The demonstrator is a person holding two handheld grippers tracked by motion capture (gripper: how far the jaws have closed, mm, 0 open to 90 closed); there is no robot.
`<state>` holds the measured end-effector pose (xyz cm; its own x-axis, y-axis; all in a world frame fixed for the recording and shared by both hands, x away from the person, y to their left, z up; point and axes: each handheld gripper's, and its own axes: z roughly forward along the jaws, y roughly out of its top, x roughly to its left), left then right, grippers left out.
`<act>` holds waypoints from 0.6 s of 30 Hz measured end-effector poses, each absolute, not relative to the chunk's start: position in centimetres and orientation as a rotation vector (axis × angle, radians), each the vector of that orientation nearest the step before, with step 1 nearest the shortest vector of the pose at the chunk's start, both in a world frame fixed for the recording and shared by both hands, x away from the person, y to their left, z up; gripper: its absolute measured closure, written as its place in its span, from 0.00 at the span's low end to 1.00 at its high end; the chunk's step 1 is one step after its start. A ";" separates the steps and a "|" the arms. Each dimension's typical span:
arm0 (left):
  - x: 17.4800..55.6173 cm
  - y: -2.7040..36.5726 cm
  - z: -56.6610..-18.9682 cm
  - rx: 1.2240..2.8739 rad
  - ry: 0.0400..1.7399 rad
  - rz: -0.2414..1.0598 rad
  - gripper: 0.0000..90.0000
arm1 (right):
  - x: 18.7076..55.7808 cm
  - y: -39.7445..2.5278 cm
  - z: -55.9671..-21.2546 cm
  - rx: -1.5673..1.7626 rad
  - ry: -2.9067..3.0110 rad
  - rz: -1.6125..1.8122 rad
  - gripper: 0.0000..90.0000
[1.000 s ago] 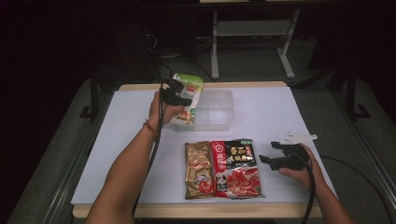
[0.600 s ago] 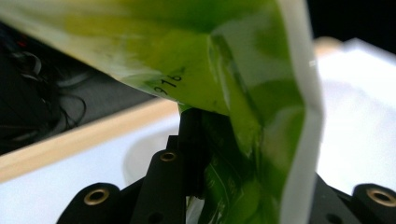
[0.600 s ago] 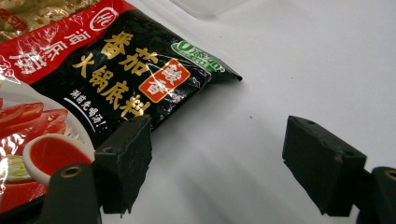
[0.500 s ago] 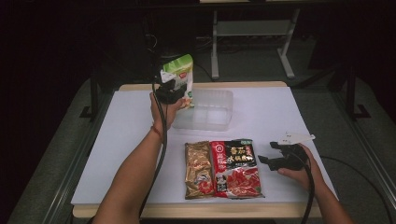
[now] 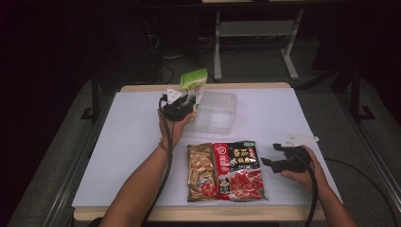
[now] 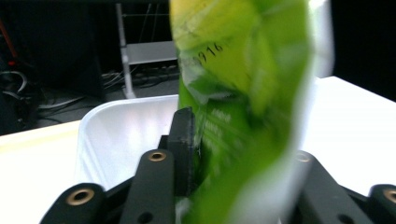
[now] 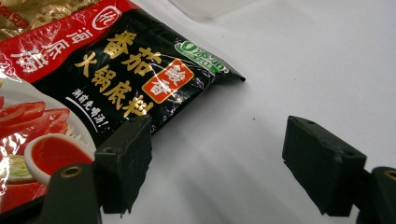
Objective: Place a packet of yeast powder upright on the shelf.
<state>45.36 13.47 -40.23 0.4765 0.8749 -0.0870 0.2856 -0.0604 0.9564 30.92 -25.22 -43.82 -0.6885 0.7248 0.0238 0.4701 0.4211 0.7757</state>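
A green snack bag (image 5: 194, 81) (image 6: 243, 107) hangs upright over the left end of the clear plastic tub (image 5: 218, 112) (image 6: 116, 135), with my left gripper (image 5: 182, 103) (image 6: 205, 158) shut on its lower part. My right gripper (image 5: 267, 161) (image 7: 217, 163) rests open on the white table, just right of the red-and-black soup-base packet (image 5: 239, 169) (image 7: 93, 88). A gold-and-red packet (image 5: 200, 171) lies against that packet's left side.
The white table top (image 5: 118, 142) is bare to the left and at the back right. Dark floor, cables and a white metal stand (image 5: 255, 42) lie beyond the far edge. Both forearms enter from the bottom.
My left gripper lifted the green bag out of the tub's left end and now holds it higher and more upright. The right gripper stayed where it was.
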 end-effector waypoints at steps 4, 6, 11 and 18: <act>45.5 14.1 -38.8 1.656 0.964 0.653 0.62 | 30.9 -25.3 -43.8 1.034 2.365 1.139 0.26; 45.7 14.5 -38.1 1.698 0.938 0.627 0.60 | 30.9 -25.3 -43.8 1.034 2.367 1.138 0.26; 45.9 16.0 -37.0 1.799 0.908 0.554 0.56 | 30.9 -25.1 -43.9 1.026 2.382 1.130 0.26; 44.5 16.7 -37.7 2.007 0.730 0.588 0.75 | 30.9 -25.0 -44.0 1.025 2.397 1.115 0.26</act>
<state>44.54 16.74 -37.70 0.7132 0.6903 0.1215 0.2660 -0.4270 0.8642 30.93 -24.96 -44.03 -0.6982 0.7155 0.0232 0.4787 0.4425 0.7583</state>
